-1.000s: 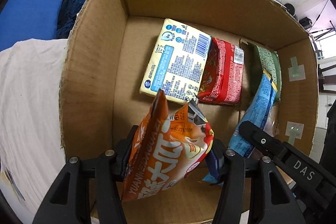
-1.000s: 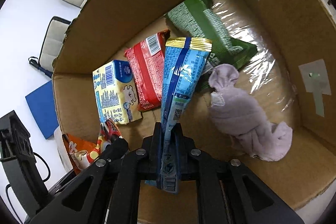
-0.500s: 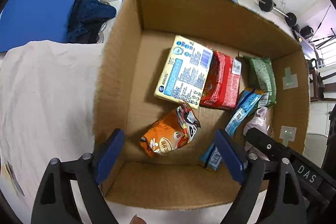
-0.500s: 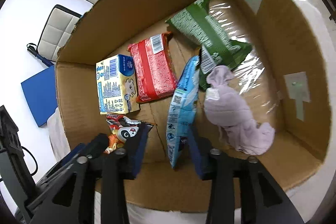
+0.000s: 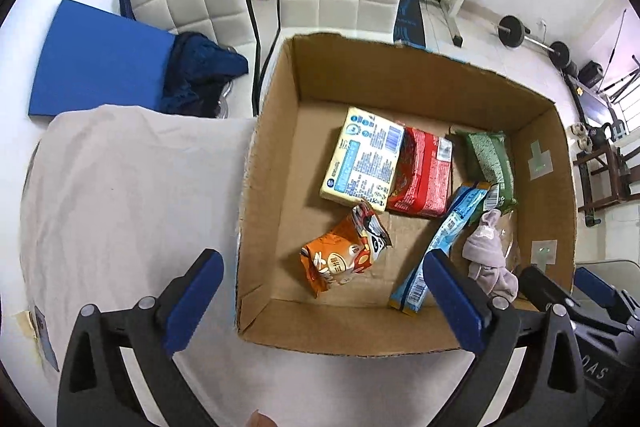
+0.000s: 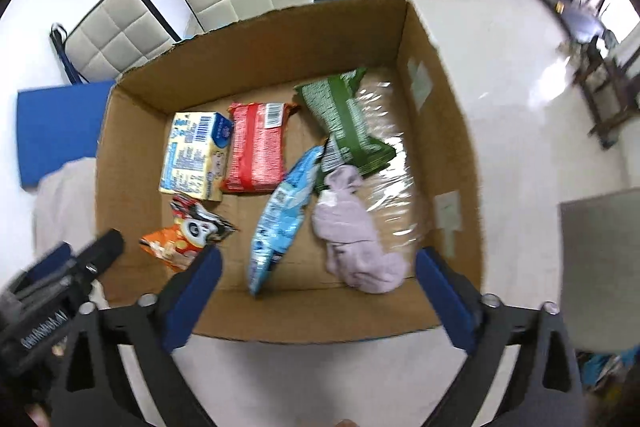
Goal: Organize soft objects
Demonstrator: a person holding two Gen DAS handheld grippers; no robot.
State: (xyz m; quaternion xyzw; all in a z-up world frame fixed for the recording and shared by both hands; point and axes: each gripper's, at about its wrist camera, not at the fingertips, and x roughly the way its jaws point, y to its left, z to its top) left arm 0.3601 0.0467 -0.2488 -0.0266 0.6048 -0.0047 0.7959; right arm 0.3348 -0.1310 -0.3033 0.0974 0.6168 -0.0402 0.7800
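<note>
Orange packet (image 5: pixel 343 259) lying in box (image 5: pixel 276 155) near front wall, blue packet (image 5: pixel 442 241) lying right of it, touching lilac cloth (image 5: pixel 488 257). Left gripper (image 5: pixel 324 301) and right gripper (image 6: pixel 318 301) hovering above box's near edge, fingers spread wide, gripping nothing.

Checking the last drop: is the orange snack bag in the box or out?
In: the orange snack bag lies on the cardboard box floor.
</note>
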